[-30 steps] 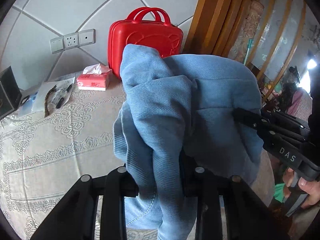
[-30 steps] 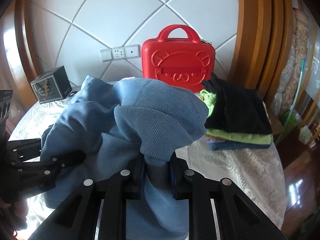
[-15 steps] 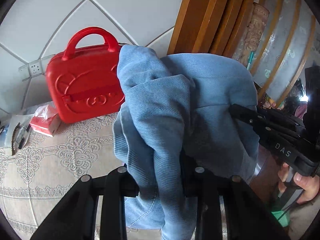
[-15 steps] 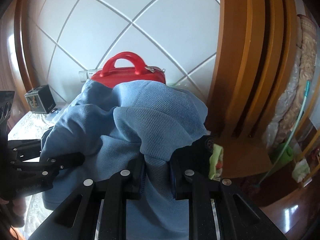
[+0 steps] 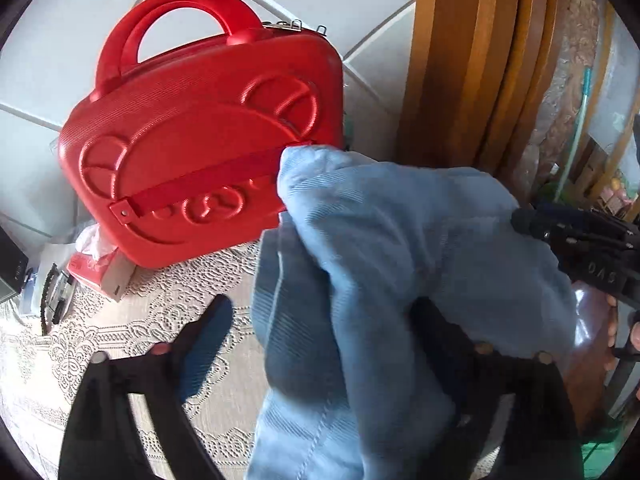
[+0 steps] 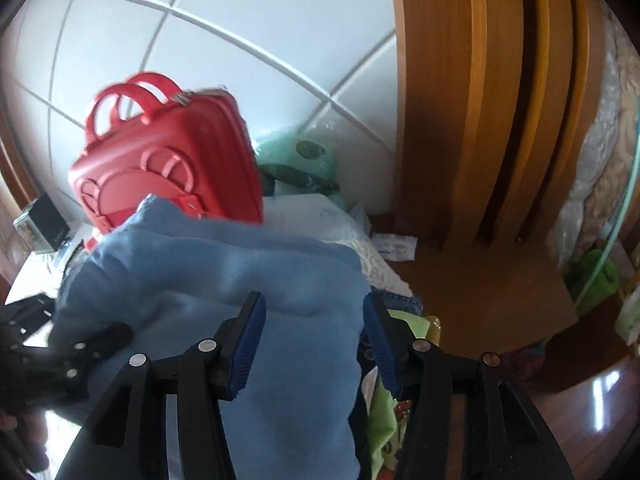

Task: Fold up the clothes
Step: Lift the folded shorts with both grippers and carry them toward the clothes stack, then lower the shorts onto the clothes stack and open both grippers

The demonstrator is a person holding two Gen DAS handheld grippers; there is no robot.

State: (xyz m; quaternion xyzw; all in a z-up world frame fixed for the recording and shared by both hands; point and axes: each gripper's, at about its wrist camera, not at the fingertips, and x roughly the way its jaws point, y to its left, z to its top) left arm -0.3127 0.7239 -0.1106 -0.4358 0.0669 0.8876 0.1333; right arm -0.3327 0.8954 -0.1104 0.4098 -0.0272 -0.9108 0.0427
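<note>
Both grippers, left [image 5: 320,332] and right [image 6: 312,344], stand released around a bundled blue garment [image 6: 224,280] beside a red case [image 5: 200,140].

A: The blue garment [image 5: 400,264] drapes over the right finger of the left tool [image 5: 320,344], so in that wrist view I cannot tell whether the finger touches cloth or merely sits behind it. The garment's lower end runs off the bottom edge.

B: And the red case [image 5: 200,140]?

A: Its right lower corner is hidden behind the garment. In the right wrist view the case [image 6: 168,168] is smeared with motion blur.

B: The pile under the garment?

A: Only slivers of green and dark cloth [image 6: 380,412] show beside the right tool [image 6: 312,344]; the pieces cannot be told apart. The black box [image 5: 10,268] is cut by the left edge.
</note>
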